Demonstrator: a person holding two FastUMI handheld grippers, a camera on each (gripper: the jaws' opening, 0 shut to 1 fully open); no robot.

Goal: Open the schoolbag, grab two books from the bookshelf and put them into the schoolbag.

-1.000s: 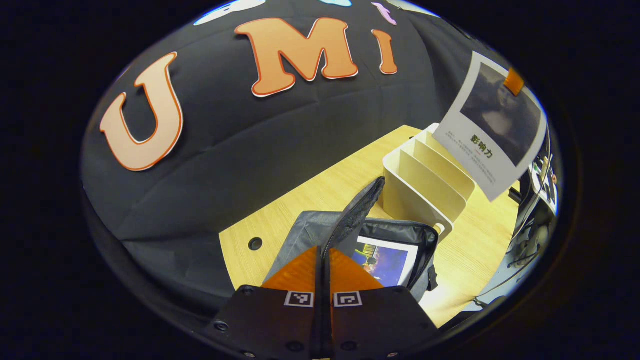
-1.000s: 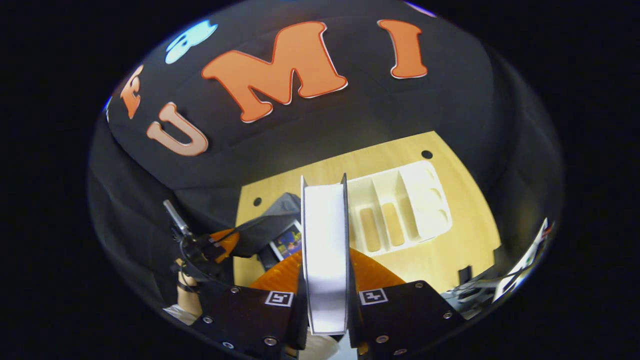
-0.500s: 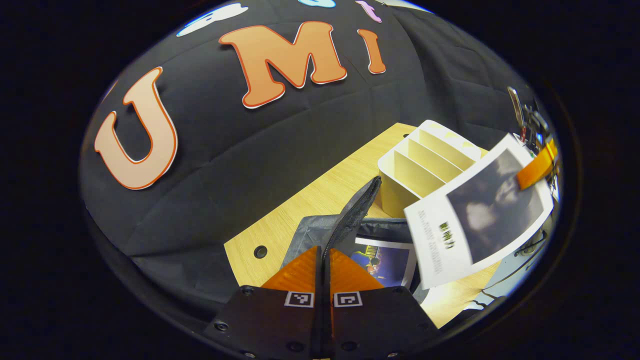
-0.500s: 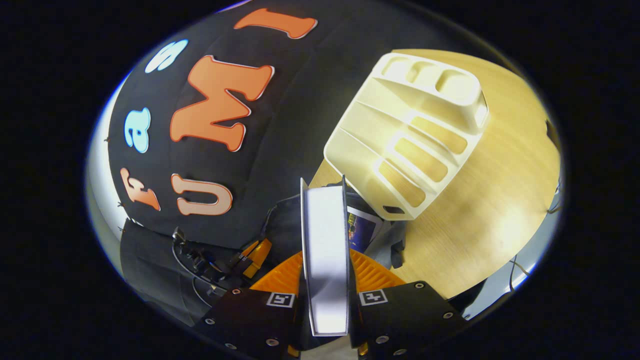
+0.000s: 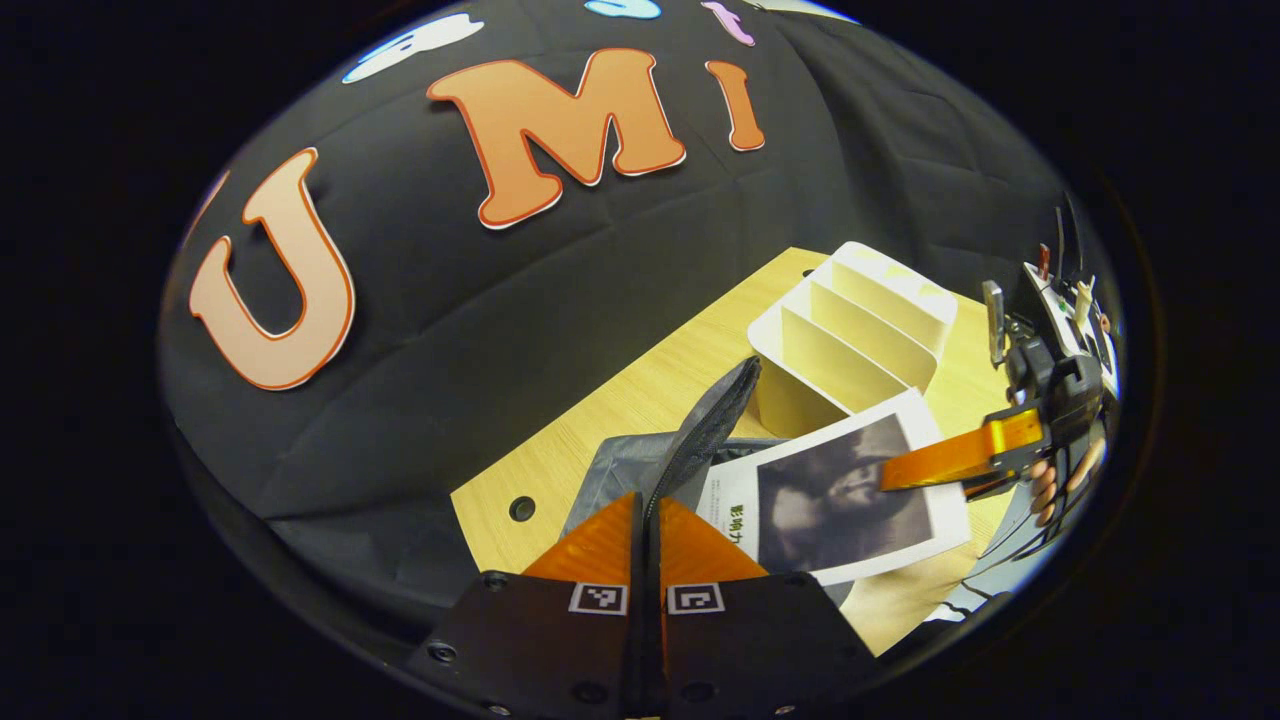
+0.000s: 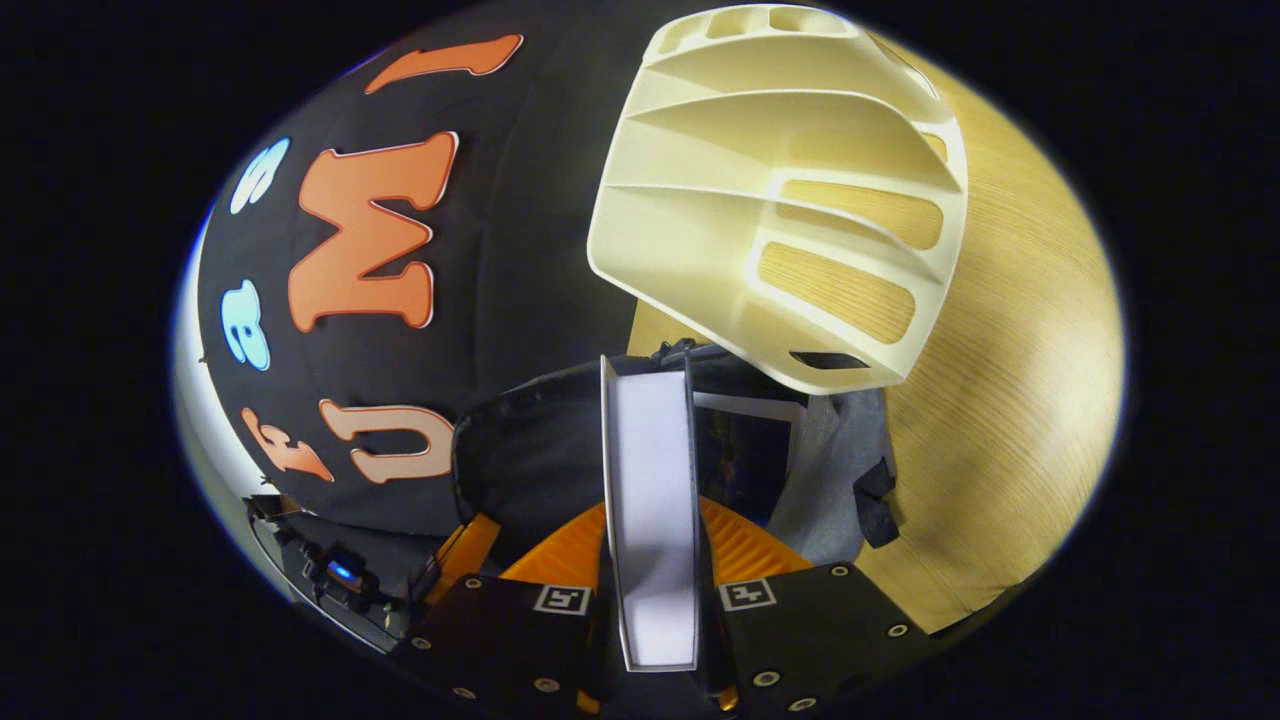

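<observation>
My left gripper [image 5: 646,500] is shut on the raised flap [image 5: 712,425] of the grey schoolbag [image 5: 610,470] and holds it up. The second book [image 5: 838,497], white with a dark picture, lies almost flat over the bag's opening. The right gripper [image 5: 945,462] grips it by its right edge. In the right gripper view my right gripper [image 6: 650,508] is shut on this book's page edge [image 6: 652,470], pointing into the open schoolbag [image 6: 545,450]. A book with a dark blue cover [image 6: 742,452] lies inside the bag.
The white bookshelf [image 5: 850,335] with its open slots stands on the wooden table [image 5: 620,400] just behind the bag, close above it in the right gripper view [image 6: 780,190]. A round hole [image 5: 521,508] sits in the table beside the bag. A hand [image 5: 1050,480] holds the right gripper.
The right gripper has swung the book down from above the bookshelf and tipped it flat over the bag's opening. The left gripper has kept the flap raised in place.
</observation>
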